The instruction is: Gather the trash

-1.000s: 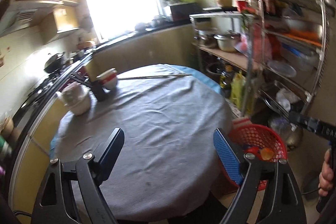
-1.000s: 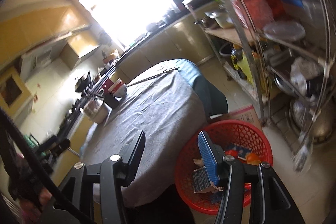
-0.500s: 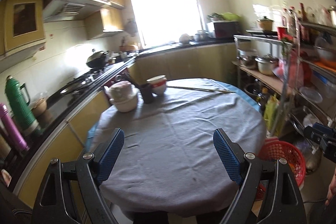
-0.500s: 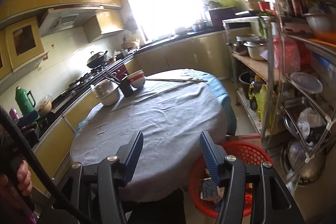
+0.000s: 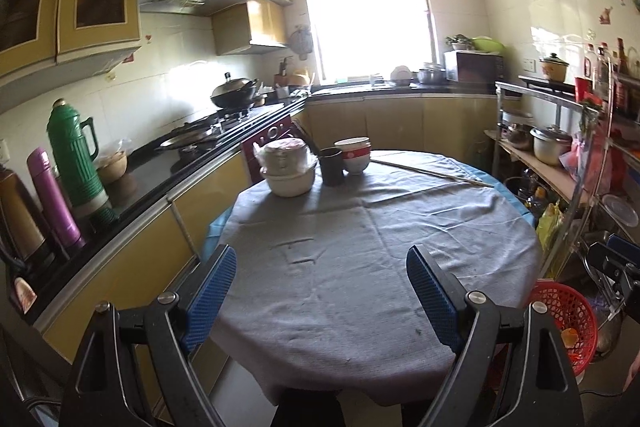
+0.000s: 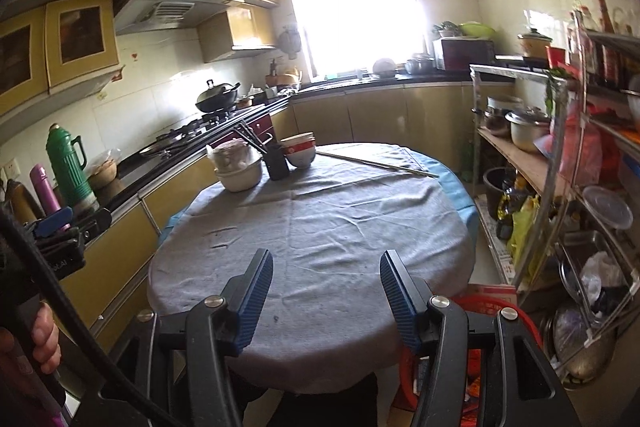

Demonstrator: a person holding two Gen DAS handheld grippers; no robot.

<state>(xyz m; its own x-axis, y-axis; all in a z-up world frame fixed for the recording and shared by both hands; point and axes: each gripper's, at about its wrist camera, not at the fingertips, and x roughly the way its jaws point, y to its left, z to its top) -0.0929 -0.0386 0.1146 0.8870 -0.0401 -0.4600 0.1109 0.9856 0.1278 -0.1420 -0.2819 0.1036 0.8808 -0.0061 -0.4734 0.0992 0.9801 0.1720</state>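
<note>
I look into a yellow-cabinet kitchen with a bright window [image 5: 366,3] at the far end and a round table [image 5: 380,247] under a grey cloth filling the middle. My left gripper [image 5: 322,291] hangs over the near edge of the table, jaws spread wide with nothing between the blue pads [image 5: 210,293]. My right gripper [image 6: 326,293] sits likewise over the near rim, jaws wide apart and empty. Far ahead of both jaws, at the back left of the cloth, stand a covered white bowl [image 5: 288,171], a dark cup [image 5: 332,166] touching beside it, and a red-banded bowl stack [image 5: 354,155]; a thin stick [image 5: 432,171] lies to their right. The red trash basket [image 5: 568,323] stands on the floor, right of the left gripper's right finger; in the right wrist view its rim [image 6: 528,323] shows behind the right finger, with scraps inside. A metal shelf rack [image 6: 560,163] lines the right wall.
</note>
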